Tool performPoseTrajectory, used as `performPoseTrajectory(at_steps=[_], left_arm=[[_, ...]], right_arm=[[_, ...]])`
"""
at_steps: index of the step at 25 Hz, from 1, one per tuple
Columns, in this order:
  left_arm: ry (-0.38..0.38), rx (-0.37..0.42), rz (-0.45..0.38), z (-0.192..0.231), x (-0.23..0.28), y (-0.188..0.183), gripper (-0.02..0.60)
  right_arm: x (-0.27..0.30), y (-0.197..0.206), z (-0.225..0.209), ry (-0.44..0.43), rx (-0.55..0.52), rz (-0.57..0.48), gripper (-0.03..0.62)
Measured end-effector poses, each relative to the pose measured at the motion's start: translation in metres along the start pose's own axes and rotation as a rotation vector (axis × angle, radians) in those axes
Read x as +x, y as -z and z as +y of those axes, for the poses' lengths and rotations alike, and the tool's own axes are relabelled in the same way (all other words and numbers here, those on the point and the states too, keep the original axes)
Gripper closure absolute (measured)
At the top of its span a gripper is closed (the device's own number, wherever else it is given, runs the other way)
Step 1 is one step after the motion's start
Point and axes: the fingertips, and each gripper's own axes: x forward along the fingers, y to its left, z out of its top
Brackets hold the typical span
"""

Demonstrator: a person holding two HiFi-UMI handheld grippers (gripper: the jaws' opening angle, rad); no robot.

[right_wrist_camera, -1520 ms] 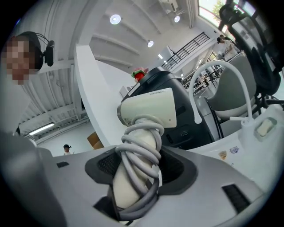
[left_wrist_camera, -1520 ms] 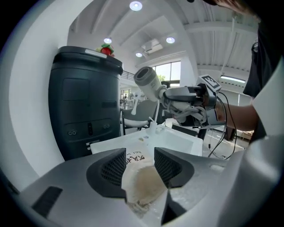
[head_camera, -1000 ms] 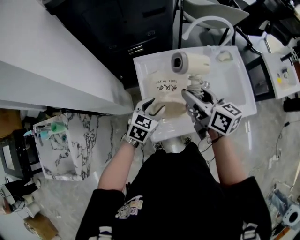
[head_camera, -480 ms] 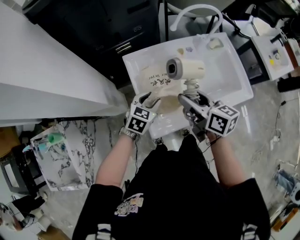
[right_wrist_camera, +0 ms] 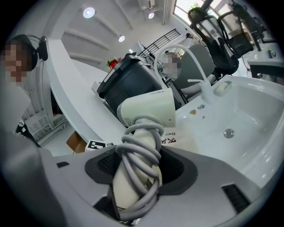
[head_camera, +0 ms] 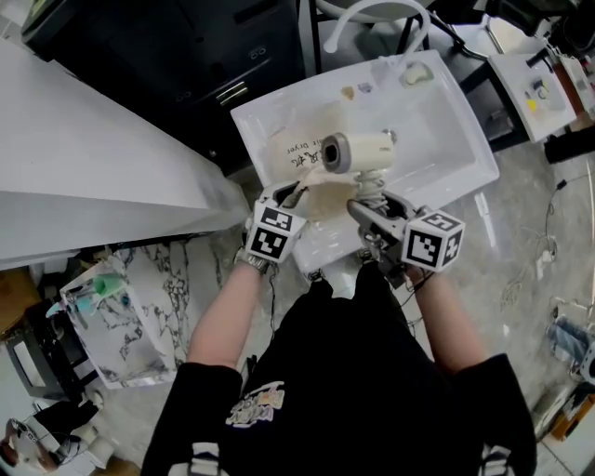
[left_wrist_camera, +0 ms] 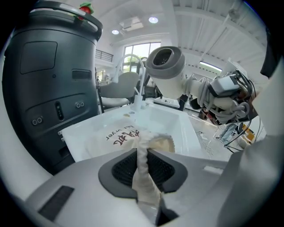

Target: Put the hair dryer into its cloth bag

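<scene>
We see the hair dryer (head_camera: 358,152) outside its cloth bag (head_camera: 293,153), just above it, with the right gripper (head_camera: 370,200) jaws clamped on its cord-wrapped handle. The bag lies in the white sink (head_camera: 437,130). The left gripper (head_camera: 290,193) jaws are closing, pinching the bag's edge.

In front of you stands a white sink (head_camera: 446,139), its round metal drain (right_wrist_camera: 228,132) bare in the basin. A curved white faucet (right_wrist_camera: 205,91) rises at its far rim, with a small cream lump (head_camera: 416,74) beside it. Just left of the sink you have a dark grey unit (left_wrist_camera: 49,80) with a red-and-green object (left_wrist_camera: 85,7) on top. A long white counter (head_camera: 84,158) runs along your left, and a marbled box (head_camera: 121,316) sits on the floor below it.
</scene>
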Motion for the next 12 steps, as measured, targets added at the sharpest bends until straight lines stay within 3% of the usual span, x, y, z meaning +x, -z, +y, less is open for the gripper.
performPoseTrajectory(at_steps=[12], left_arm=[[0.005, -0.065, -0.006, 0.005, 0.001, 0.000, 0.535]], right_arm=[[-0.004, 0.088, -0.020, 0.017, 0.047, 0.247, 0.350]])
